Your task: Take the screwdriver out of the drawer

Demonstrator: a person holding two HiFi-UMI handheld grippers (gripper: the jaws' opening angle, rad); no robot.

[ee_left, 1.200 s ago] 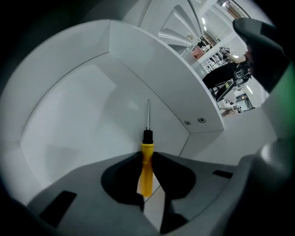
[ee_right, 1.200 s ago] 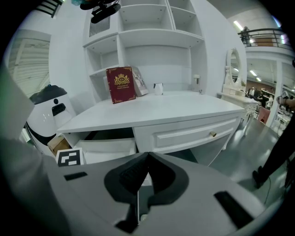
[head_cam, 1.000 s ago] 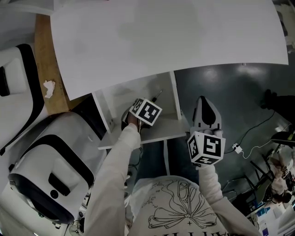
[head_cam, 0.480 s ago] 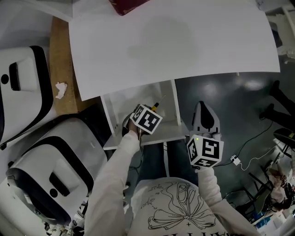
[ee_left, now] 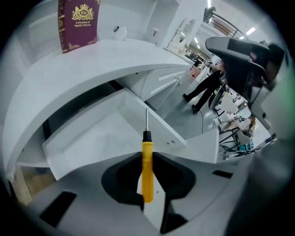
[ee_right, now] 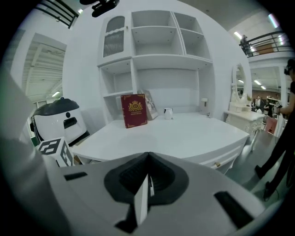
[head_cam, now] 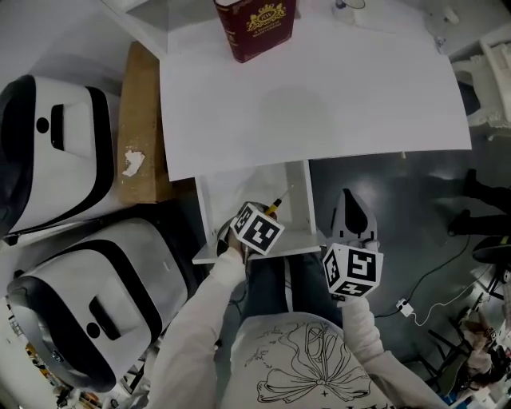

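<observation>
A screwdriver [ee_left: 147, 170] with a yellow handle and thin metal shaft is clamped by the handle in my left gripper [ee_left: 146, 159], shaft pointing away from it. In the head view the screwdriver [head_cam: 275, 205] pokes out past the left gripper [head_cam: 266, 214], above the open white drawer [head_cam: 209, 216]. The drawer [ee_left: 92, 138] below looks bare inside. My right gripper [head_cam: 355, 201] hovers to the right of the drawer over the dark floor, jaws together on nothing. The right gripper [ee_right: 147, 159] faces the desk.
The white desk top [head_cam: 319, 88] carries a dark red book [head_cam: 254, 24] at its far edge. Two white-and-black machines [head_cam: 48, 152] [head_cam: 88, 311] stand at the left beside a wooden board [head_cam: 140, 136] with crumpled tissue [head_cam: 132, 162]. A cable plug [head_cam: 403, 303] lies on the floor.
Both grippers have risen. The screwdriver has come up out of the drawer in the left gripper. The head view has shifted so the red book now shows.
</observation>
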